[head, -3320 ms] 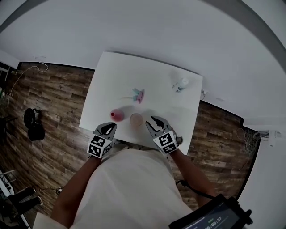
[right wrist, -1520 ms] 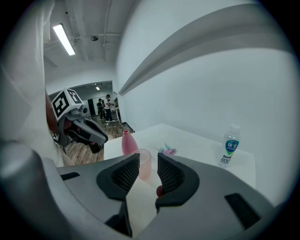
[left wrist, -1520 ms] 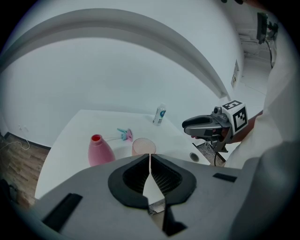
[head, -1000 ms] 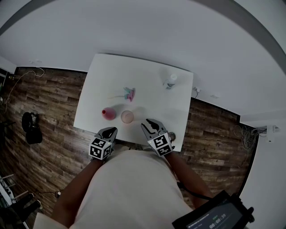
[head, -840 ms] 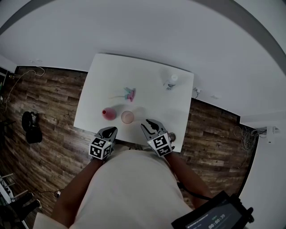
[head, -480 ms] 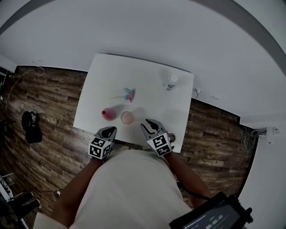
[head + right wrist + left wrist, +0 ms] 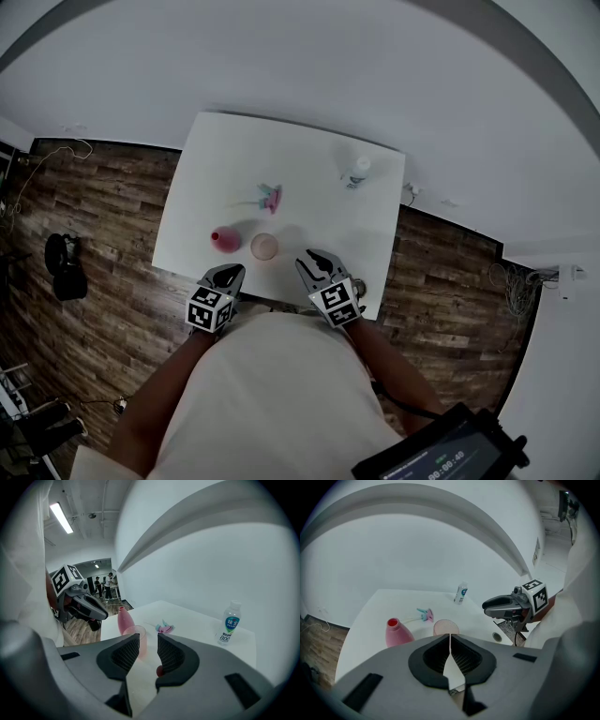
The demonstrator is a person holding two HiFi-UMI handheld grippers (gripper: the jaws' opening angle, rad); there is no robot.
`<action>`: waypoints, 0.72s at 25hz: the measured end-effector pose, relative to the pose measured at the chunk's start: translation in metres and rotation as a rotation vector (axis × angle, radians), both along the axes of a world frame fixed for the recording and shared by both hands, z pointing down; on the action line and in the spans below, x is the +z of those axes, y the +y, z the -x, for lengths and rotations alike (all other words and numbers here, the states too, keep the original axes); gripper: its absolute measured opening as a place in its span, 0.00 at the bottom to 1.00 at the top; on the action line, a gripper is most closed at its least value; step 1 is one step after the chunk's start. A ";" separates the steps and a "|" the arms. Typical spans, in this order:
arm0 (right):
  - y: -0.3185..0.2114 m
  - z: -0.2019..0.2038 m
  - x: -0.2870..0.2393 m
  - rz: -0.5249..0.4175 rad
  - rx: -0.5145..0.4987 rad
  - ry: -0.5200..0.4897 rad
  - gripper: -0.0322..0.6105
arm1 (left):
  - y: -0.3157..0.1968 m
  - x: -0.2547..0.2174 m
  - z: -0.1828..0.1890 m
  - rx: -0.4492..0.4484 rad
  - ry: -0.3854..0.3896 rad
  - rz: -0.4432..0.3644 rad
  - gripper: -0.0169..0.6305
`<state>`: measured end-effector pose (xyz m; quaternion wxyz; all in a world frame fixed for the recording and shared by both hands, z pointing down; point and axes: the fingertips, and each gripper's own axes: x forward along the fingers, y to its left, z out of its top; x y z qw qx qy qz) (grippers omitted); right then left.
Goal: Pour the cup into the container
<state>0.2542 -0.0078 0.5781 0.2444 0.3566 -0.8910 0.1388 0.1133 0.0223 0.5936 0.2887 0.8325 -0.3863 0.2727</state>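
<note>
At the near left edge of the white bench (image 7: pixel 309 150), the left hand-held gripper (image 7: pixel 228 273) is hovering with its jaws pressed together tip to tip, carrying nothing. Just beyond it the container (image 7: pixel 225 238), a pink bottle with an open neck, is standing upright on the bench. Right beside that, a little to its right, the cup (image 7: pixel 264 247) is sitting upright too (pale pink and see-through, though I cannot tell what is in it), and neither gripper is touching it. Farther back, a pink and teal spray head (image 7: pixel 270 196) is lying on its side with its thin tube trailing off to the left. Moving right, the right hand-held gripper (image 7: pixel 314 258) is hanging over the near edge, angled down toward the cup, its jaws drawn in to a narrow slit with nothing between the pads. At the far right corner a clear water bottle (image 7: pixel 355 172) with a white cap is standing well apart from everything else.
</note>
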 end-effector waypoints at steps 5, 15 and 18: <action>-0.001 0.000 0.000 -0.001 0.001 0.001 0.25 | -0.001 0.000 0.000 0.001 -0.002 0.000 0.04; -0.005 0.002 -0.001 0.005 0.004 -0.008 0.25 | -0.004 0.000 -0.001 0.001 -0.005 0.003 0.04; -0.009 -0.001 0.002 0.008 0.001 -0.009 0.25 | -0.009 0.001 -0.005 0.003 -0.008 0.008 0.04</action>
